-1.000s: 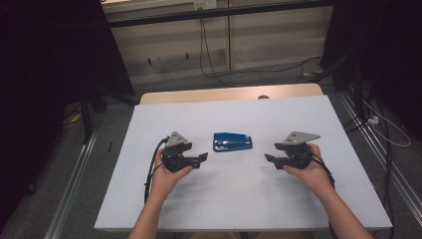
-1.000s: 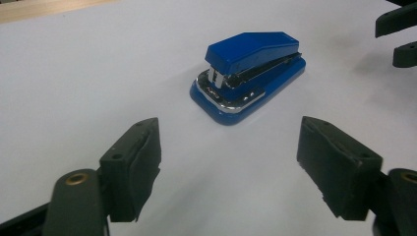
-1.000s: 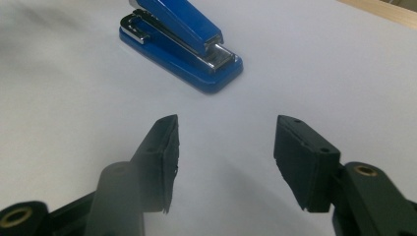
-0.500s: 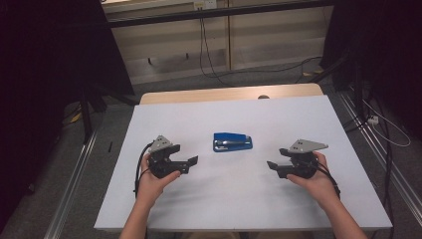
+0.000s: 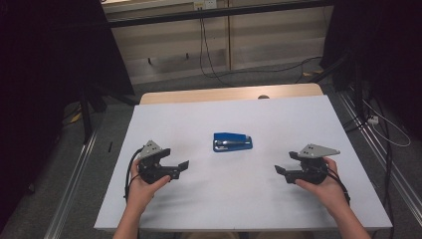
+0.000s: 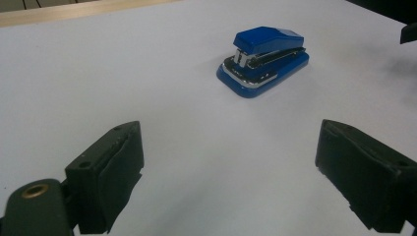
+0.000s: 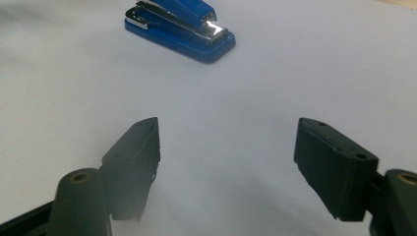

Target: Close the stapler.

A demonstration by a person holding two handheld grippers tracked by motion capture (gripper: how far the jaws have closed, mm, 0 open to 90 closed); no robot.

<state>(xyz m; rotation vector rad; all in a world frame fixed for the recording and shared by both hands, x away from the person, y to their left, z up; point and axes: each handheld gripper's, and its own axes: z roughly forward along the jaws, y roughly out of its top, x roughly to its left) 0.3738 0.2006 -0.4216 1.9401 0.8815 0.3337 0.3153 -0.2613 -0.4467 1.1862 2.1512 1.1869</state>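
A blue stapler (image 5: pixel 232 142) with a chrome strip lies flat in the middle of the white table (image 5: pixel 298 124), with nothing touching it. My left gripper (image 5: pixel 181 167) is held to its left and nearer the front edge, pointing right. My right gripper (image 5: pixel 279 172) is held to its right, pointing left. The left gripper view has the stapler (image 6: pixel 263 59) well ahead of the wide-apart jaws of the left gripper (image 6: pixel 231 147). In the right gripper view the stapler (image 7: pixel 182 24) lies far beyond the right gripper (image 7: pixel 231 142). Both pairs of jaws have just been opening, with only bare table between them.
A wooden strip (image 5: pixel 224 93) runs along the table's far edge. Metal rails (image 5: pixel 74 169) flank the table on both sides, and cables (image 5: pixel 383 124) lie on the floor to the right. Dark curtains hang at both sides.
Both hands have drawn outward, away from the stapler: the left one leftward, the right one rightward, both a little toward the front edge. Both pairs of jaws stand wider.
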